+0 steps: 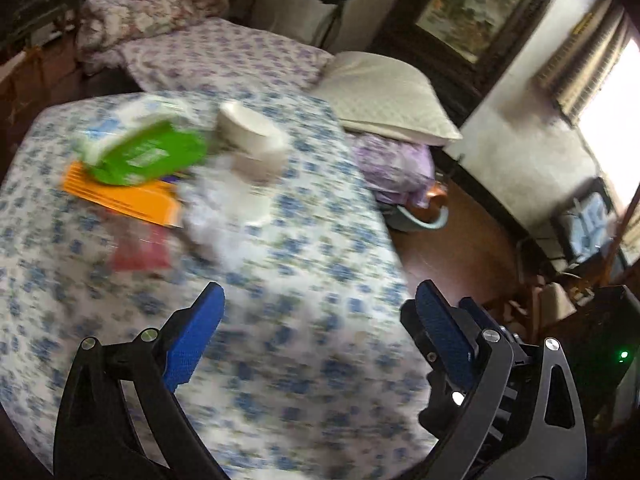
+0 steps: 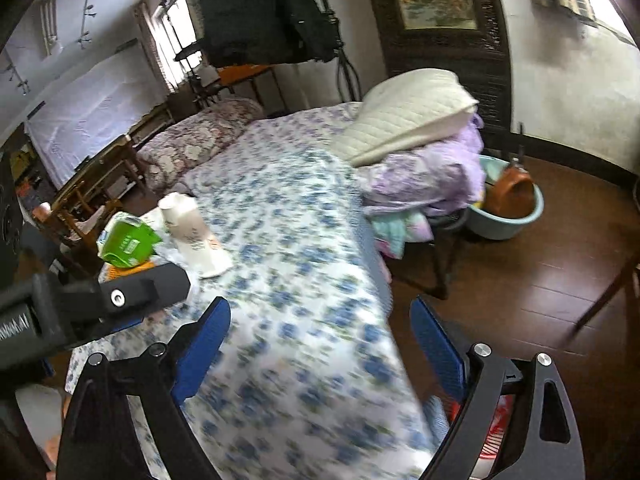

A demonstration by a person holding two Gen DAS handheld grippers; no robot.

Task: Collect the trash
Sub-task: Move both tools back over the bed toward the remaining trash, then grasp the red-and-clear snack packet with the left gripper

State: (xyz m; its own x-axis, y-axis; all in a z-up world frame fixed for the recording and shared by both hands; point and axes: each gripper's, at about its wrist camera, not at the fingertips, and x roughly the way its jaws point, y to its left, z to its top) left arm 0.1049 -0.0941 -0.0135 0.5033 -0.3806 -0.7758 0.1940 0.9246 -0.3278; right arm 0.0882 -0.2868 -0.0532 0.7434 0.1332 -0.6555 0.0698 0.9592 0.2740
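Right wrist | basin (image 2: pixel 506 222) on floor | holds brown item (image 2: pixel 514 192), maybe kettle

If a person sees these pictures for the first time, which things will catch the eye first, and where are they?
The eye goes first to the clutter on the blue-flowered bedspread: a bright green packet lying on an orange sheet, with a white paper cup on its side next to them. Next come the blue pads of the open, empty left gripper at the bottom of the left wrist view. In the right wrist view, a light blue basin stands on the brown floor beside the bed.
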